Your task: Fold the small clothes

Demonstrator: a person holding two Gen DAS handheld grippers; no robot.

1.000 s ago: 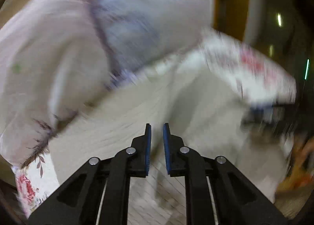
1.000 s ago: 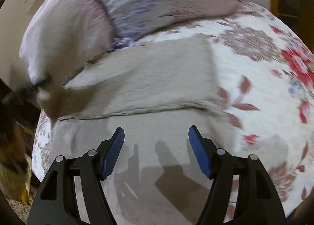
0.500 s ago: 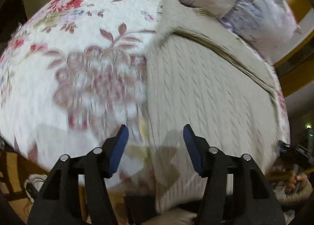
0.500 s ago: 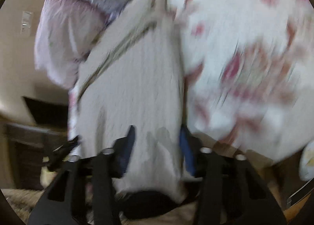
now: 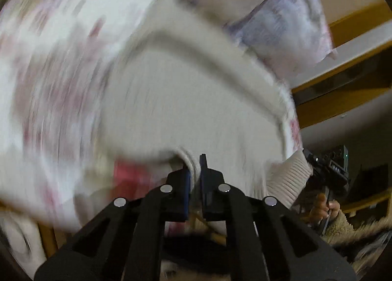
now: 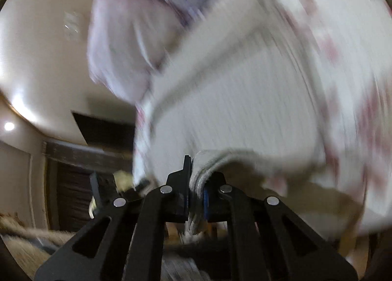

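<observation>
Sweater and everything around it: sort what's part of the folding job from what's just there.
Part of the job:
sweater, cream knit, hem pinched at both corners
left gripper, shut on the hem
right gripper, shut on the hem

Just there:
floral bedspread under the sweater
pillows behind it

The cream ribbed-knit sweater point(image 5: 196, 109) is soft matt cloth; a coarse rib shows at its cuff. The left matt black plastic tongs point(image 5: 194, 170) carry bright round metal fasteners and blue pads, as do the right matt black plastic tongs point(image 6: 196, 183), where the knit edge point(image 6: 208, 160) between the pads looks thick and looped. The white bedspread with red flower print point(image 5: 61, 60) is matt woven cloth. The lilac patterned pillow point(image 5: 289, 31) is smooth cloth. The brown wooden frame point(image 5: 343, 102) looks smooth, slightly glossy.
</observation>
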